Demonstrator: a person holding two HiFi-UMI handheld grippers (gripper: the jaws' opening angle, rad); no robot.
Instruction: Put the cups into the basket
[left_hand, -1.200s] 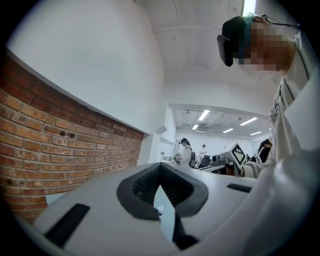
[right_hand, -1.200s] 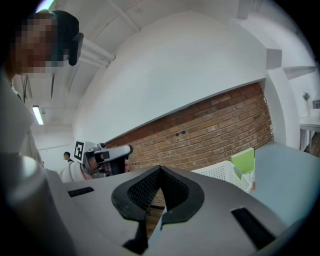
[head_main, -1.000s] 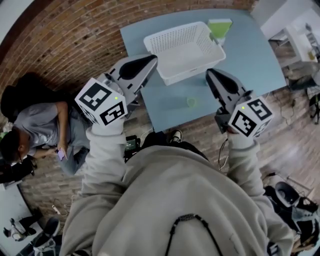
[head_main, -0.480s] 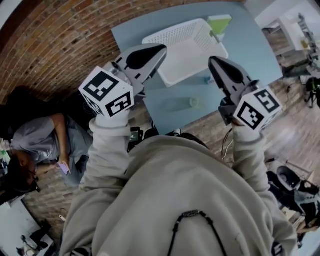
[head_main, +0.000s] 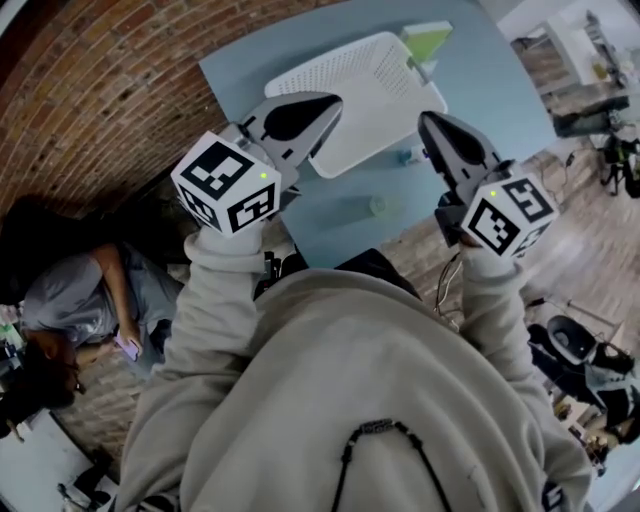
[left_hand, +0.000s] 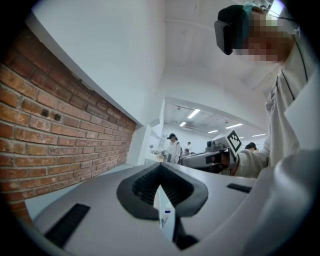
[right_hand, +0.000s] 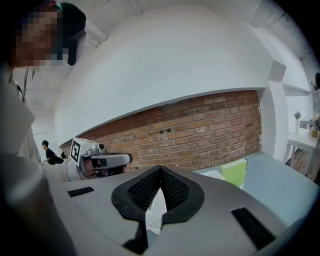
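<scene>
A white mesh basket (head_main: 365, 85) stands on the blue table (head_main: 480, 80). A pale green clear cup (head_main: 377, 205) stands on the table near its front edge, between my two grippers. A second small bluish cup (head_main: 413, 155) stands close to the basket's right front corner. My left gripper (head_main: 335, 103) is shut and empty, with its tip over the basket's left front corner. My right gripper (head_main: 426, 120), also shut and empty, hovers near the bluish cup. In the left gripper view the jaws of the left gripper (left_hand: 160, 167) meet; the right gripper (right_hand: 160, 169) looks the same in its own view.
A green box (head_main: 428, 40) stands at the basket's far right corner and also shows as the green box (right_hand: 234, 172). A brick wall (head_main: 110, 90) runs along the table's left side. A person (head_main: 90, 290) sits low at the left. Chairs and gear (head_main: 575, 350) are at the right.
Both grippers have moved forward over the table toward the basket. The left one has swung right to the basket's corner. The jaws stayed shut.
</scene>
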